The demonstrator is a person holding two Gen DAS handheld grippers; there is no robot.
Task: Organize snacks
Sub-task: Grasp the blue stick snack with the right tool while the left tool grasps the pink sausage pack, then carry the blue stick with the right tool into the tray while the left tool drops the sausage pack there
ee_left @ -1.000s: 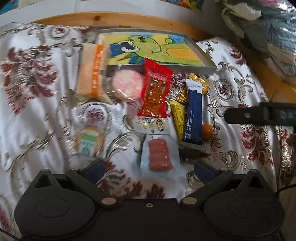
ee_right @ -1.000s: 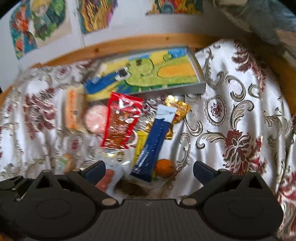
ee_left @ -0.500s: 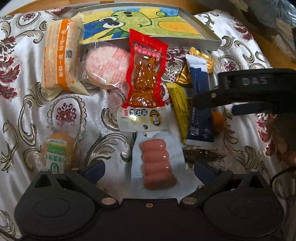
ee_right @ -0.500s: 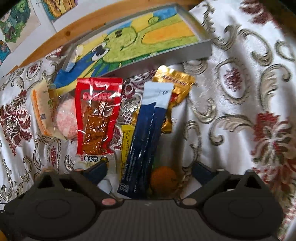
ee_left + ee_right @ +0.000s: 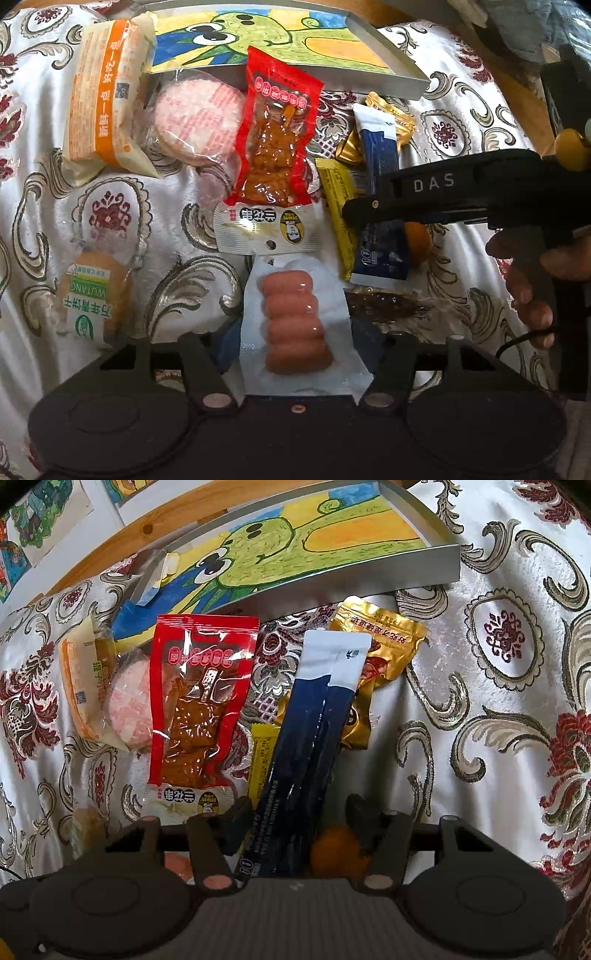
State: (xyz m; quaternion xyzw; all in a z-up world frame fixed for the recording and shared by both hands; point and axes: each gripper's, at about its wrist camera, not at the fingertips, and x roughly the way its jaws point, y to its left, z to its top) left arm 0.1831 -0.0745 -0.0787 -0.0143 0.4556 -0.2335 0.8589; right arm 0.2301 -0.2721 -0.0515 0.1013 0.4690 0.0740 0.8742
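Observation:
Snack packs lie on a flowered cloth in front of a grey tray (image 5: 388, 79) with a frog drawing. My left gripper (image 5: 295, 345) is open but half narrowed, its fingers at the two side edges of a clear sausage pack (image 5: 295, 321). My right gripper (image 5: 301, 821) is also open and narrowed, straddling the near end of a dark blue stick pack (image 5: 310, 731) and a small orange ball (image 5: 338, 849). In the left wrist view the right gripper (image 5: 354, 216) comes in from the right, low over the blue stick pack (image 5: 380, 155).
Beside these lie a red meat-skewer pack (image 5: 277, 147), a yellow stick (image 5: 338, 206), gold pouches (image 5: 380, 635), a pink round cake (image 5: 195, 118), an orange-striped cake pack (image 5: 103, 99), a round green-label biscuit (image 5: 92, 299) and a dark brown pack (image 5: 384, 306). A hand (image 5: 532, 273) holds the right gripper.
Both grippers moved down and forward onto the snacks. Their jaws have narrowed, the left around the sausage pack, the right around the blue stick and the orange ball.

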